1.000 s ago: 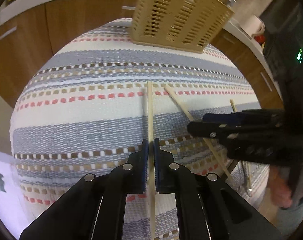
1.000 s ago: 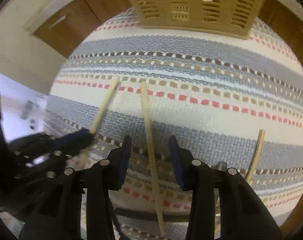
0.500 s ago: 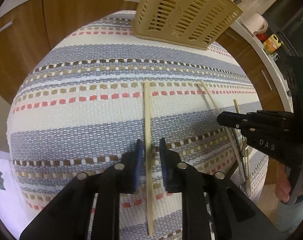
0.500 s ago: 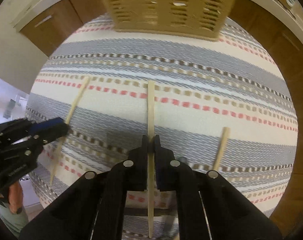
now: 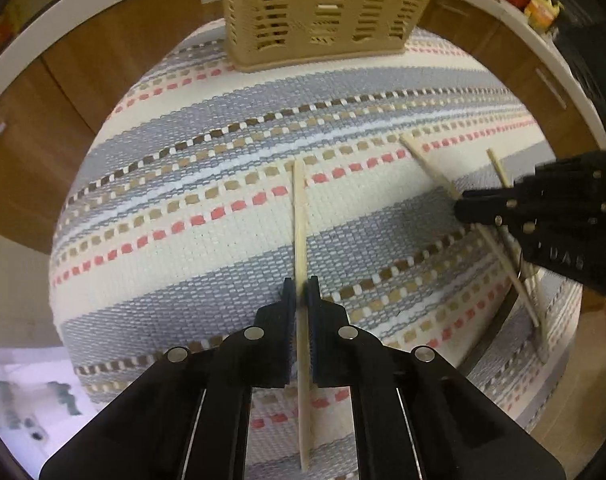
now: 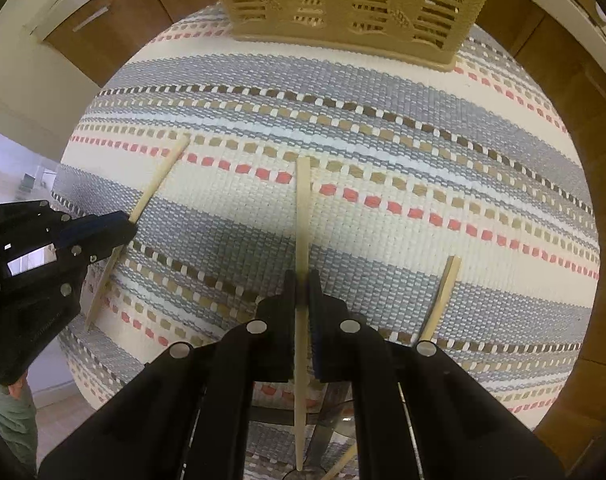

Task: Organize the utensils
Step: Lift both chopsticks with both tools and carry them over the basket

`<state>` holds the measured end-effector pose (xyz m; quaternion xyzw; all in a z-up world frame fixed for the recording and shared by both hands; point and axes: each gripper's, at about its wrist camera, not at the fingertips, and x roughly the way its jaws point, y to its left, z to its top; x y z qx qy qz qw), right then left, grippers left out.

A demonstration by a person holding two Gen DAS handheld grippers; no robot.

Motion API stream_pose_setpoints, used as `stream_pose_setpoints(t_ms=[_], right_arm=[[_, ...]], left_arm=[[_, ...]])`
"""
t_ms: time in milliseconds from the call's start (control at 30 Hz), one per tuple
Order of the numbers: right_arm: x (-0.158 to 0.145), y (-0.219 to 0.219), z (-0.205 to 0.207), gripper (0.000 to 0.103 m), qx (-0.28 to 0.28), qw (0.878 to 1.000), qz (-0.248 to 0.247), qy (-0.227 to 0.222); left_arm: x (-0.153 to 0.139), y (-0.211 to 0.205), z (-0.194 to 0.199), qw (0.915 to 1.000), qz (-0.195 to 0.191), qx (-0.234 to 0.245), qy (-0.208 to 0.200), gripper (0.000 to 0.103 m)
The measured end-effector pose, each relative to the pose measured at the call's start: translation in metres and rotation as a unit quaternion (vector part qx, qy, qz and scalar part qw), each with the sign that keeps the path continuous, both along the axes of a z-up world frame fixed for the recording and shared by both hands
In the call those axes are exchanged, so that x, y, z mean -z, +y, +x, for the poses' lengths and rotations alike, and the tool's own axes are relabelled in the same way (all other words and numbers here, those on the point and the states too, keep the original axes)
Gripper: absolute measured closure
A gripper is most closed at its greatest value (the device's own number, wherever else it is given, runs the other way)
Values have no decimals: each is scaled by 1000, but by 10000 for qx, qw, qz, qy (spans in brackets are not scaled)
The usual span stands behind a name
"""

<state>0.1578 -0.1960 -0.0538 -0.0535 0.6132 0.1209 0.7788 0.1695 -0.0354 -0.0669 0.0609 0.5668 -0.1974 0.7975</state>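
striped cloth [image 5: 183, 264] over the tabletop, slotted basket [image 5: 323, 8] at its far edge. left gripper [image 5: 301, 292] jaws clenched on one chopstick [image 5: 299, 208]; right gripper [image 6: 301, 288] jaws clenched on a second chopstick [image 6: 303, 208]. a third chopstick [image 6: 441, 296] lies loose beside the right gripper. lift each stick level before you carry it to the basket; the cloth between is open, its near edge close.

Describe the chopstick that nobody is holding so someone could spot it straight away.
Start at the tan slotted basket on the striped cloth. Nearer than it lie wooden chopsticks; the loose chopstick lies on the right side, the only one with no tongs closed on it.
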Motion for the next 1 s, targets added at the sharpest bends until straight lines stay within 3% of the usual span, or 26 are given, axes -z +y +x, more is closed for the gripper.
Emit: stream_pose_setpoints(t_ms=[133, 233, 400, 500, 700, 833, 1000], right_arm=[[-10, -3, -12, 98, 8, 9983, 501, -296], [-32, -11, -19, 98, 2, 9934, 936, -666], [-82, -24, -32, 98, 0, 9779, 1485, -1474], [-113, -33, -34, 98, 76, 9645, 1685, -2031], [-169, -49, -24, 98, 297, 9314, 1659, -3226], [-193, -53, 2, 98, 644, 9122, 1483, -3765], [-214, -55, 19, 98, 884, 8764, 883, -4651]], left_arm=[[-11, 16, 0, 9961, -801, -328, -197, 100], [-35, 28, -3, 9872, -1411, -533, -525, 100], [-78, 45, -7, 9659, -2187, -800, -1133, 100], [-110, 49, -8, 9482, -2561, -925, -1638, 100], [-167, 49, 10, 9140, -2831, -1183, -2653, 100], [-188, 45, 30, 8957, -2954, -1358, -3034, 100], [-206, 35, 56, 8734, -2991, -1520, -3530, 100]])
